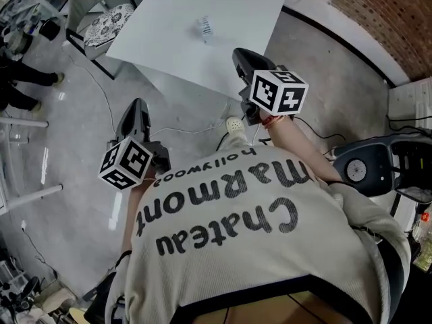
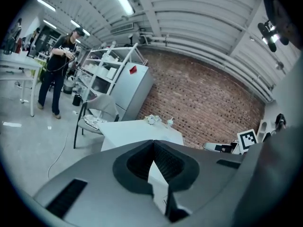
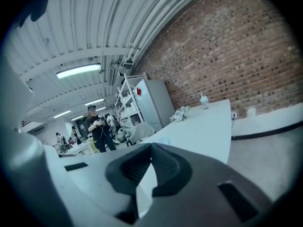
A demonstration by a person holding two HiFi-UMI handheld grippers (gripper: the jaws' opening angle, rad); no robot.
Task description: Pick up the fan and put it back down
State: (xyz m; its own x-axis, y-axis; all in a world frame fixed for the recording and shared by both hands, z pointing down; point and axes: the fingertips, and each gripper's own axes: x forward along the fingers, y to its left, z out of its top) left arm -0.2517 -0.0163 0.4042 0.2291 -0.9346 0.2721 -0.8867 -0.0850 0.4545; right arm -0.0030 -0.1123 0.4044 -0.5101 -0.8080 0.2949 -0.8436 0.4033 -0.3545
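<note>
Presently left gripper (image 2: pixel 153 143) and right gripper (image 3: pixel 150 146) stand closed, empty; fan not discernible, presumably light, best gripped at its base.

- White table (image 1: pixel 175 39), upper centre of the head view; bears one small, blurred, clear-looking item (image 1: pixel 206 27) near the top.
- In the left gripper view, holds a crumpled white bundle (image 2: pixel 152 119) and a small cup (image 2: pixel 169 122) at its far end, mid-frame.
- Grey floor (image 1: pixel 81 201), lower left; carries a chair (image 1: pixel 108 22) at upper left.
</note>
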